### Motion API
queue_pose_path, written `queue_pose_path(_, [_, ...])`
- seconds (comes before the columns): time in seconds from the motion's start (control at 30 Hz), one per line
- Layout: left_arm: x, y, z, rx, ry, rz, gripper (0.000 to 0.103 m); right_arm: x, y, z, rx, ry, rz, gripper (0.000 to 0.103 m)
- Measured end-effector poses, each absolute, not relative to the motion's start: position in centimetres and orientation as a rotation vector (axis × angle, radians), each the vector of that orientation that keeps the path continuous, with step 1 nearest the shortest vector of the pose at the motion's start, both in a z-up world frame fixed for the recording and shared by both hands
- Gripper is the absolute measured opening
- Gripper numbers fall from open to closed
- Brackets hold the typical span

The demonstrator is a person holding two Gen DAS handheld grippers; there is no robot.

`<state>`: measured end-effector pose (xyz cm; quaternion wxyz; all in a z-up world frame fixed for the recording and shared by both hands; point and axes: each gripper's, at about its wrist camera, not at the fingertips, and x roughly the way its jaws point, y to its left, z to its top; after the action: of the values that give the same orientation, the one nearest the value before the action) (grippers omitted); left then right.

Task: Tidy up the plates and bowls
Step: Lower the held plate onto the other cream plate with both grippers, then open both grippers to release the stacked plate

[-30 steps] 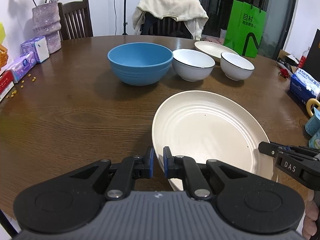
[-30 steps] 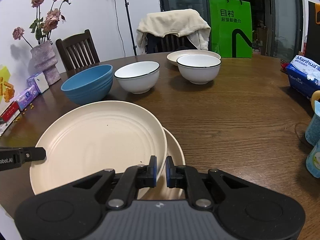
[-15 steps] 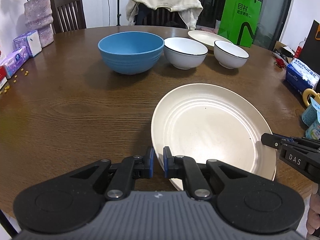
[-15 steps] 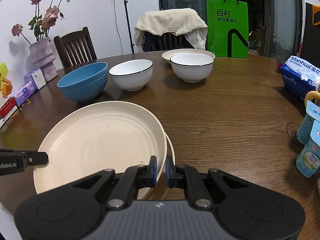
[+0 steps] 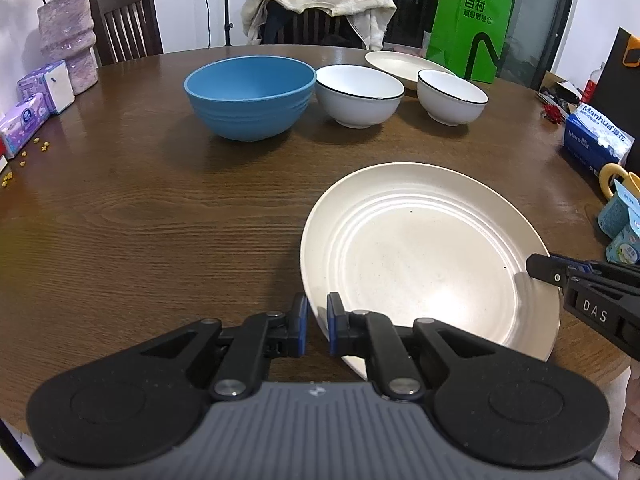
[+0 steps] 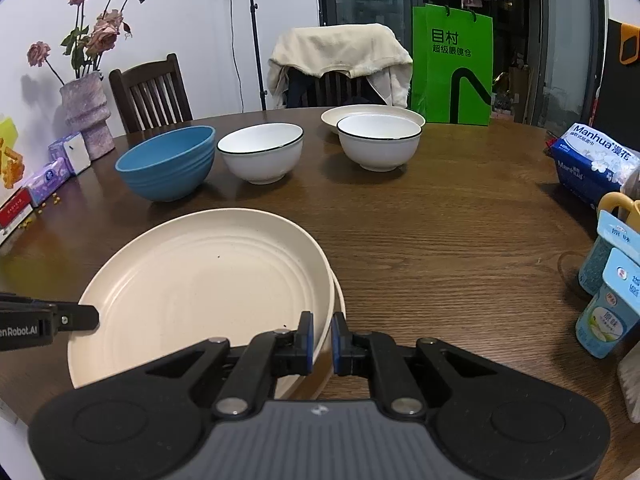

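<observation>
A large cream plate lies near the table's front edge, over a second cream plate that shows only as a thin crescent at its right. My left gripper is shut on the top plate's near-left rim. My right gripper is shut on its near-right rim. Each gripper also shows at the plate's far side in the other wrist view. Further back stand a blue bowl, two white bowls and another cream plate.
The round wooden table carries tissue packs and a vase at the left. At the right are a blue tissue pack, a yellow mug and small cartons. Chairs and a green bag stand behind.
Less of the lower plate shows beside the held plate than a second ago. Both grippers keep their hold on the top plate's rim.
</observation>
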<state>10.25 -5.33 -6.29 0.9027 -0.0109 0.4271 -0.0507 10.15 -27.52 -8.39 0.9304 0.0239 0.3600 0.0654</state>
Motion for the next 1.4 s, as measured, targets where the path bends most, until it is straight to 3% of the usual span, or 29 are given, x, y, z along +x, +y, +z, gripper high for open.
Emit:
queue_pose_path(0.57, [10.4, -5.6, -6.7, -0.02, 0.882, -0.115, 0.011, 10.0, -27.2, -8.7, -0.009, 0.734, 0.114, 0.012])
queue_pose_path(1.07, [10.1, -4.9, -6.2, -0.049, 0.868, -0.134, 0.013, 9.9, -27.8, -8.4, 0.046, 0.724, 0.159, 0.026])
queue_pose_path(1.17, [9.9, -4.7, -5.7, -0.054, 0.845, -0.141, 0.027, 9.7, -27.9, -7.9, 0.066, 0.704, 0.181, 0.034])
queue_pose_path(1.23, [9.6, -4.7, -5.3, -0.051, 0.823, -0.144, 0.041, 9.5, -27.9, -7.6, 0.075, 0.689, 0.19, 0.043])
queue_pose_path(1.3, [9.5, -4.5, -4.8, -0.053, 0.801, -0.15, 0.045, 9.4, -27.9, -7.2, 0.08, 0.675, 0.195, 0.048])
queue_pose_path(1.4, [9.6, -4.0, -4.1, -0.07, 0.767, -0.155, 0.06, 9.6, -27.9, -6.8, 0.09, 0.663, 0.194, 0.065])
